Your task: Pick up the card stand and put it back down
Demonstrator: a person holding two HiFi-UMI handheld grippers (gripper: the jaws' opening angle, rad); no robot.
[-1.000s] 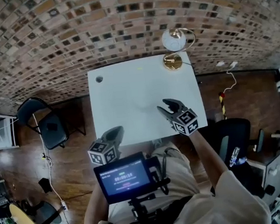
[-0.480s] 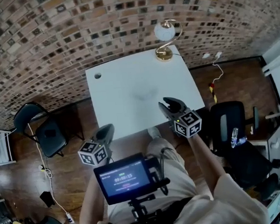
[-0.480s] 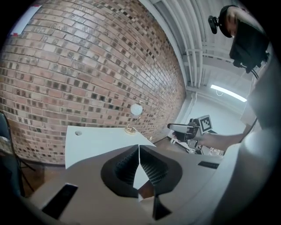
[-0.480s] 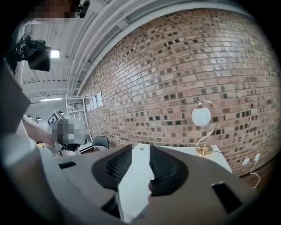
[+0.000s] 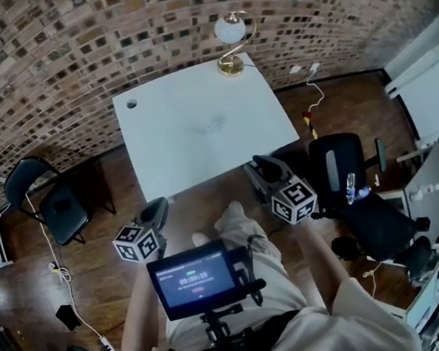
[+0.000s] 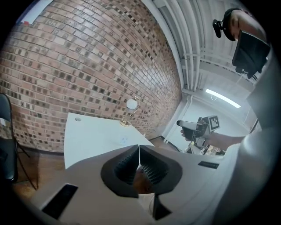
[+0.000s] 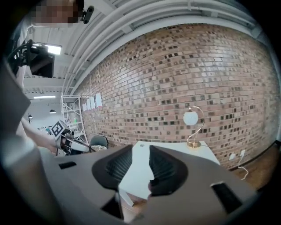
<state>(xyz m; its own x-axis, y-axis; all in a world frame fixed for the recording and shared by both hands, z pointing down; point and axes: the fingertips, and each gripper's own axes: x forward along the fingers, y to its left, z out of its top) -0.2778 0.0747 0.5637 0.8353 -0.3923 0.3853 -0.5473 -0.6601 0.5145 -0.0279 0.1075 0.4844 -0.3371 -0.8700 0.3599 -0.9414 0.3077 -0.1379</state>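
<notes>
- Sitting on the white table (image 5: 164,157), the card stand (image 5: 211,125) shows only as a small, pale, near-clear smudge. Its shape is too faint to make out.
- It lies ahead of both claws and well apart from them, past the table's near edge, about mid-table.
- The left claw (image 6: 138,147) is closed, its ribbed pads meeting at the tips with nothing between them. From its own view the stand (image 6: 124,140) is a faint speck ahead, a little to its left.
- The right claw (image 7: 140,149) has its jaws partly apart. They have just been closing, and nothing is between them; only the table shows through the gap.
- Both claws hang short of the table, over the person's lap and the wood floor, touching nothing.
- A brass lamp (image 5: 229,35) with a white globe stands at the far edge, beyond the stand from the claws.
</notes>
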